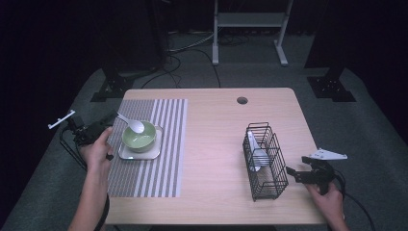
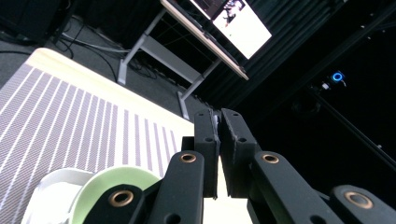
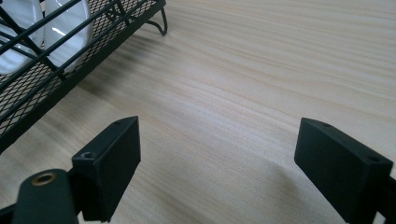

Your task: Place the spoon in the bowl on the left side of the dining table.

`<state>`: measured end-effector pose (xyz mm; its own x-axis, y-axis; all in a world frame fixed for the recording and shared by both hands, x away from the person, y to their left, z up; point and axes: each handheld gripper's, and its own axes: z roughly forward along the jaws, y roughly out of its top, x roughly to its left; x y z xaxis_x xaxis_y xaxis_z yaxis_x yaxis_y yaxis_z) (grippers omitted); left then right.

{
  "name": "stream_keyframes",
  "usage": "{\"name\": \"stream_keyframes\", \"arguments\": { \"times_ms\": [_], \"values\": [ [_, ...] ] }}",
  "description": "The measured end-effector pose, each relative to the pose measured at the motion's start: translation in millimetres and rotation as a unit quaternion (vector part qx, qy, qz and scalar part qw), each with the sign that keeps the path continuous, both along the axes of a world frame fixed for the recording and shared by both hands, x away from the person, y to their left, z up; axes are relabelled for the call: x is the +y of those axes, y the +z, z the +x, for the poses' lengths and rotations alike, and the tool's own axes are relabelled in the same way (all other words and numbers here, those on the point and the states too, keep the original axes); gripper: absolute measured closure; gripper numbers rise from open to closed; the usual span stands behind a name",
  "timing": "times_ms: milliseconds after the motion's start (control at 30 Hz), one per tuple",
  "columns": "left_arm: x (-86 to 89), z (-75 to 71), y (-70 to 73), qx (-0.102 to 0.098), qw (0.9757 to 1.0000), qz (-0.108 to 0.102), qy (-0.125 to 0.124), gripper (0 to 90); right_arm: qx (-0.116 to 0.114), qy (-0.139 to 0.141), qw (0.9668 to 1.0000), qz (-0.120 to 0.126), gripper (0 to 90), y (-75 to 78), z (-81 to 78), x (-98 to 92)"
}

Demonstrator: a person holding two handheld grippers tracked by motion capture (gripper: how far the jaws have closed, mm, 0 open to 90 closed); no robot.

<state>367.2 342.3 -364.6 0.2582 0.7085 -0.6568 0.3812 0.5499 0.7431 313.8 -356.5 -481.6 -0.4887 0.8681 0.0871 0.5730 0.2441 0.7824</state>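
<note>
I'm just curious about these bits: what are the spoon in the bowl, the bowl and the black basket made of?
The spoon looks like glossy white plastic or ceramic; which one is unclear. The bowl is pale green with a smooth, even sheen, probably ceramic or melamine. The basket is thin black wire with mesh walls, evidently coated metal.

No text, label, brand, number or sign can be read in these pictures. In the left gripper view a bright screen (image 2: pixel 233 21) stands at the top, beyond the worktop (image 2: pixel 154 116), but what it displays is too small and blurred to read. A small blue ring light (image 2: pixel 337 76) glows in the dark; it carries no letters
</note>
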Motion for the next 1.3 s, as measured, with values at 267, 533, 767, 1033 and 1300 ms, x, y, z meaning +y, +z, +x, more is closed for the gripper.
{"name": "stream_keyframes", "arguments": {
  "times_ms": [267, 533, 767, 1033, 1300],
  "values": [
    [8.7, 0.5, -13.2, 0.015, 0.9998, -0.006, 0.013, 85.8, 0.001, 0.0, 1.0, -0.001, 13.4, -0.1, 0.1, 0.1],
    [10.6, 2.4, -24.8, 0.025, 0.9995, -0.012, 0.016, 85.8, 0.002, -0.001, 1.0, -0.001, 13.5, -0.3, 0.3, 0.4],
    [12.5, 3.4, -33.0, 0.034, 0.9991, -0.016, 0.019, 85.8, 0.002, -0.001, 1.0, -0.002, 13.5, -0.3, 0.3, 0.5],
    [13.5, 4.2, -38.4, 0.038, 0.9989, -0.018, 0.021, 85.8, 0.002, -0.001, 1.0, -0.002, 13.4, -0.2, 0.2, 0.6],
    [15.1, 4.1, -46.6, 0.047, 0.9984, -0.022, 0.025, 85.8, 0.002, -0.001, 1.0, -0.003, 13.4, -0.1, 0.1, 0.6]
  ]
}}
